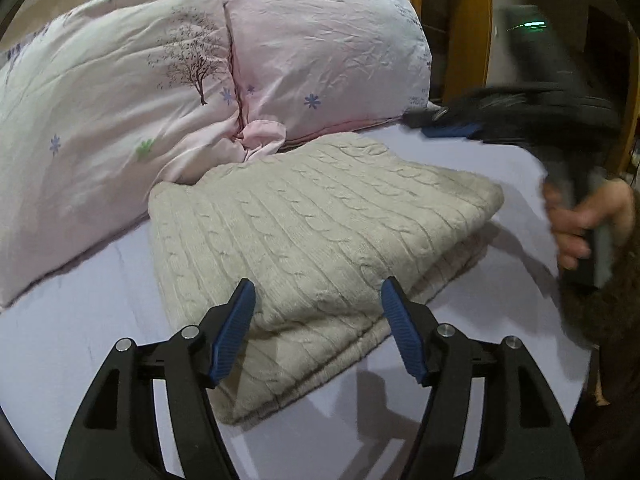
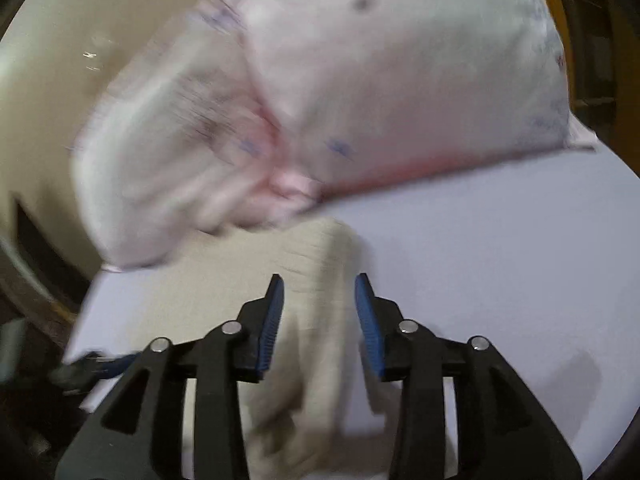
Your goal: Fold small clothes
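A cream cable-knit sweater (image 1: 304, 232) lies folded in a thick rectangle on the pale lilac bed sheet (image 1: 80, 344). My left gripper (image 1: 318, 290) is open and empty, its blue pads just above the sweater's near edge. In the left wrist view the right gripper (image 1: 432, 122) is a blurred dark shape at the right, held in a hand (image 1: 580, 220) beyond the sweater's far right corner. In the blurred right wrist view my right gripper (image 2: 319, 284) is open and empty above the sweater's edge (image 2: 320, 320).
A large pink flowered quilt or pillow (image 1: 180, 80) is piled behind the sweater, also in the right wrist view (image 2: 360, 80). A wooden frame (image 1: 472, 28) stands at the back right. The sheet's edge falls away at the right (image 1: 576, 344).
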A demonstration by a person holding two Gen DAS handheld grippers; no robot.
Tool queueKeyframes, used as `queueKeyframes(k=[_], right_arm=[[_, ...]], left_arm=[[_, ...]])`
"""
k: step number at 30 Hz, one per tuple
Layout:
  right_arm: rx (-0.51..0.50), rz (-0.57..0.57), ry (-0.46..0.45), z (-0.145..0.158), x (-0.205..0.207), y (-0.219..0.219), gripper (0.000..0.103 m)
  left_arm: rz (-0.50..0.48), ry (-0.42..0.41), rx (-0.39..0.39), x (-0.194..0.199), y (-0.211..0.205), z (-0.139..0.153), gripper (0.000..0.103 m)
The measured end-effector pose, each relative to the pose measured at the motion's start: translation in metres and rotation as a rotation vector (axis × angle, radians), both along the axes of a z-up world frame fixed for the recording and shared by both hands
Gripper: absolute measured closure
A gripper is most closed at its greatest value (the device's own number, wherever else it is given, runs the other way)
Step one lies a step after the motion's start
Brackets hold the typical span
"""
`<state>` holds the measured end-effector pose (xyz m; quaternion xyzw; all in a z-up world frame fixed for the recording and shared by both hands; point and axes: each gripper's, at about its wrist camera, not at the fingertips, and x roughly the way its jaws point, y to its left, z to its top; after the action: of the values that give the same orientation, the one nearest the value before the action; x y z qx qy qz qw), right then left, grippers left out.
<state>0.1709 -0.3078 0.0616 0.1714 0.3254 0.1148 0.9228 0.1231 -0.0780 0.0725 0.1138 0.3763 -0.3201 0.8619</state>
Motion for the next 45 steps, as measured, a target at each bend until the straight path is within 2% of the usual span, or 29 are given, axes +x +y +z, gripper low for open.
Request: queueKeyframes(k=[2, 3, 4, 5, 6, 7, 10, 11, 14, 16, 17, 18, 19, 20, 21, 23, 26, 28, 30, 31, 32, 33, 34, 35, 36, 37, 40, 43, 45], right_arm=[[-0.071, 0.025, 0.019, 0.002, -0.008, 0.017, 0.057], [-0.133, 0.017, 0.065, -0.005, -0.008, 0.026, 0.058], [-0.171, 0.009, 0.117, -0.015, -0.008, 0.028, 0.064], [-0.188, 0.016, 0.179, -0.030, -0.009, 0.030, 0.091], [-0.176, 0.022, 0.235, -0.047, -0.010, 0.028, 0.092], [-0.171, 0.012, 0.208, -0.050, -0.016, 0.025, 0.092], [-0.178, -0.018, 0.196, -0.042, -0.028, 0.019, 0.091], [-0.186, -0.029, 0.179, -0.038, -0.035, 0.018, 0.088], [-0.086, -0.017, 0.153, -0.029, -0.047, 0.010, 0.084], [-0.033, -0.010, 0.150, -0.027, -0.042, 0.008, 0.070], [-0.041, -0.017, 0.156, -0.028, -0.039, 0.007, 0.057], [-0.055, -0.018, 0.176, -0.033, -0.034, 0.011, 0.056], [-0.056, 0.005, 0.193, -0.039, -0.030, 0.013, 0.060], [-0.054, 0.040, 0.197, -0.044, -0.025, 0.020, 0.091], [-0.091, 0.045, 0.187, -0.045, -0.024, 0.026, 0.096], [-0.188, -0.015, 0.138, -0.041, -0.021, 0.029, 0.097], [-0.134, -0.047, 0.193, -0.049, -0.014, 0.011, 0.097], [-0.188, -0.042, 0.196, -0.053, -0.016, 0.017, 0.095], [-0.188, -0.040, 0.186, -0.048, -0.023, 0.019, 0.086], [-0.166, -0.035, 0.169, -0.044, -0.029, 0.017, 0.083], [-0.153, -0.037, 0.147, -0.039, -0.037, 0.015, 0.075], [-0.148, -0.039, 0.118, -0.034, -0.047, 0.012, 0.062], [-0.137, -0.038, 0.091, -0.029, -0.057, 0.010, 0.051], [-0.125, -0.040, 0.065, -0.024, -0.067, 0.009, 0.024], [-0.119, -0.043, 0.049, -0.021, -0.075, 0.008, 0.012], [-0.114, -0.037, 0.036, -0.020, -0.082, 0.009, 0.002], [-0.143, -0.041, 0.057, -0.025, -0.090, 0.020, 0.002], [-0.263, -0.083, 0.133, -0.038, -0.085, 0.039, 0.002], [-0.277, -0.062, 0.165, -0.047, -0.081, 0.050, 0.002]], left_arm=[[-0.001, 0.007, -0.005, 0.000, 0.002, -0.001, 0.035], [-0.003, 0.006, 0.003, -0.002, 0.002, -0.001, 0.035], [-0.004, 0.005, 0.014, -0.003, 0.000, -0.002, 0.035], [-0.007, 0.009, 0.033, -0.005, -0.001, -0.005, 0.035], [-0.014, 0.021, 0.046, -0.007, -0.001, -0.008, 0.035], [-0.020, 0.030, 0.051, -0.009, -0.001, -0.010, 0.035], [-0.047, 0.051, 0.073, -0.017, 0.002, -0.014, 0.035], [-0.057, 0.058, 0.082, -0.020, 0.005, -0.015, 0.035], [-0.059, 0.054, 0.057, -0.033, 0.015, -0.009, 0.035], [-0.064, 0.048, 0.023, -0.040, 0.019, -0.001, 0.035], [-0.067, 0.042, 0.015, -0.040, 0.020, 0.001, 0.034], [-0.071, 0.034, 0.006, -0.041, 0.018, 0.003, 0.033], [-0.075, 0.031, 0.004, -0.041, 0.015, 0.003, 0.032], [-0.077, 0.034, 0.006, -0.039, 0.011, 0.002, 0.032], [-0.086, 0.047, 0.008, -0.038, 0.006, 0.000, 0.032], [-0.096, 0.092, 0.047, -0.032, -0.002, -0.011, 0.032], [-0.104, 0.129, 0.056, -0.027, -0.003, -0.016, 0.033], [-0.111, 0.126, 0.063, -0.029, -0.003, -0.017, 0.033], [-0.107, 0.132, 0.059, -0.033, -0.001, -0.014, 0.033], [-0.097, 0.147, 0.036, -0.034, 0.002, -0.011, 0.033], [-0.070, 0.182, -0.025, -0.037, 0.011, -0.005, 0.032], [-0.043, 0.199, -0.057, -0.039, 0.017, 0.000, 0.031], [0.002, 0.204, -0.077, -0.043, 0.024, 0.005, 0.021], [0.054, 0.200, -0.083, -0.047, 0.030, 0.009, 0.013], [0.131, 0.180, -0.072, -0.051, 0.036, 0.014, 0.003], [0.209, 0.157, -0.049, -0.056, 0.040, 0.018, 0.001], [0.330, 0.156, 0.025, -0.061, 0.039, 0.015, 0.001], [0.366, 0.213, 0.101, -0.053, 0.027, 0.000, 0.001], [0.383, 0.254, 0.141, -0.050, 0.022, -0.012, 0.001]])
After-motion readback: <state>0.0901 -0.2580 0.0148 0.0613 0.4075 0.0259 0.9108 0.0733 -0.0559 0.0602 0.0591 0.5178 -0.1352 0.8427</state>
